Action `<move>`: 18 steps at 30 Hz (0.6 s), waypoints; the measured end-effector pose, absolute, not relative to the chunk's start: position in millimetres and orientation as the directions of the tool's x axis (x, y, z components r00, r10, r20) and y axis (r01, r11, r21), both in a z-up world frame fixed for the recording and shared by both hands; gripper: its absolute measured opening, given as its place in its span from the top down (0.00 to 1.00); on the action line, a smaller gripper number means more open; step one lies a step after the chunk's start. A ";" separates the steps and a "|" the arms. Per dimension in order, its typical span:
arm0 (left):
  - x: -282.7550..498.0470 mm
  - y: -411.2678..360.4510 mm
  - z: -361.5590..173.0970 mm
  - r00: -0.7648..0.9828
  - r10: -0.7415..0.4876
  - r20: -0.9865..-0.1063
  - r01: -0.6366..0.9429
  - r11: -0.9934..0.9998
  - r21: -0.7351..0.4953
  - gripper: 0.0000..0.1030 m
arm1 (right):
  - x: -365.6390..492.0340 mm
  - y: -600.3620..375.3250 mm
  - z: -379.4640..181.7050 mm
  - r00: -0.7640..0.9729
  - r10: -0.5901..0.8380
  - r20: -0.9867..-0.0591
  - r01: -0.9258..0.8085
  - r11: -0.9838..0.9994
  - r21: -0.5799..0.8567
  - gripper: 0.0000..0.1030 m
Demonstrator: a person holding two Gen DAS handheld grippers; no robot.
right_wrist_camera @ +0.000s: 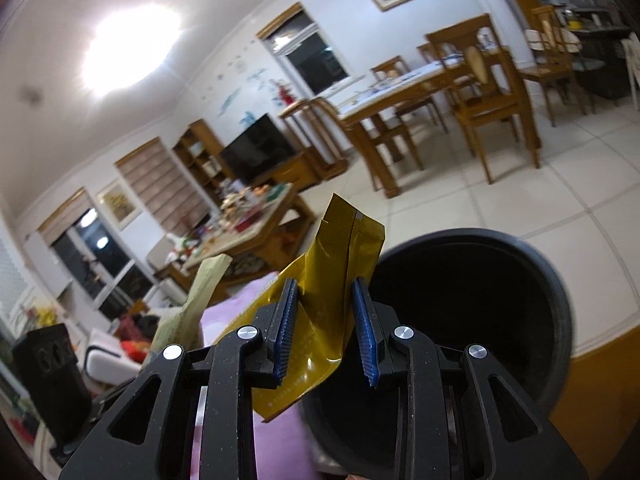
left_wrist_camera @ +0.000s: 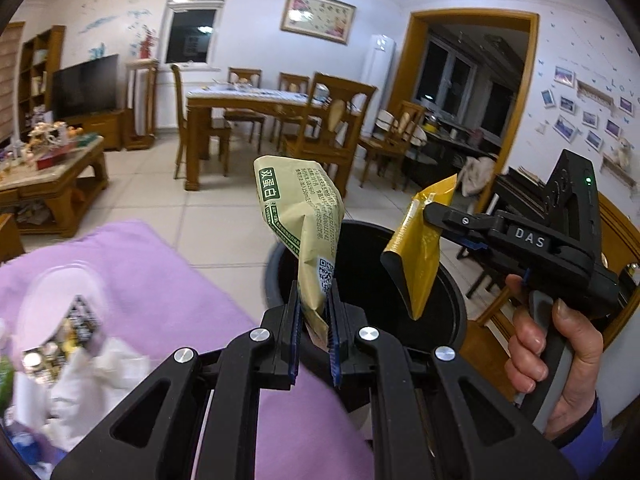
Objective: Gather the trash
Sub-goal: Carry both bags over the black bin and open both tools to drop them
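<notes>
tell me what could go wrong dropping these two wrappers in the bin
The green wrapper in the left gripper hangs near the black bin's rim, so it may land on the purple cloth.
The yellow wrapper in the right gripper looks loosely caught and could flutter outside.

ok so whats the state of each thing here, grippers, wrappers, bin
left gripper: shut on the green wrapper
green wrapper: crumpled, held above the bin
right gripper: shut on the yellow wrapper
yellow wrapper: creased, held at the bin's rim
bin: open, no lid, inside dark
</notes>
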State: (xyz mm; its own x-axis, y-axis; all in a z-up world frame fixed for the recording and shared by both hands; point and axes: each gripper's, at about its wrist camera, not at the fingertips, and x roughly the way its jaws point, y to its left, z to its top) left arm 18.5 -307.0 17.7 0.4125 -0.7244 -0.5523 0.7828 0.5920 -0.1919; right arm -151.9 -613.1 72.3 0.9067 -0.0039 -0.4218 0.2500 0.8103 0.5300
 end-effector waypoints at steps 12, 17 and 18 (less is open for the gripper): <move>21.1 -364.8 -19.0 0.295 -0.706 -0.644 0.815 0.537 -0.216 0.88 | -149.6 -655.1 13.7 0.874 -0.040 -0.484 0.341 0.760 0.554 0.72; 19.4 -383.8 -31.7 0.278 -0.681 -0.677 0.822 0.534 -0.200 0.88 | -146.5 -663.1 -0.8 0.866 -0.047 -0.498 0.358 0.754 0.551 0.72; 18.8 -386.5 -32.5 0.279 -0.677 -0.681 0.822 0.535 -0.195 0.88 | -146.5 -665.1 -3.7 0.864 -0.053 -0.501 0.363 0.755 0.546 0.72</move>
State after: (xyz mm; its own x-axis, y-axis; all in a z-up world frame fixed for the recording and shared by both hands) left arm 18.8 -386.5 -32.5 0.2791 -0.6771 -0.6809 0.8223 0.5347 -0.1947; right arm -146.5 -665.1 -3.7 0.8640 -0.0529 -0.5007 0.3629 0.7549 0.5463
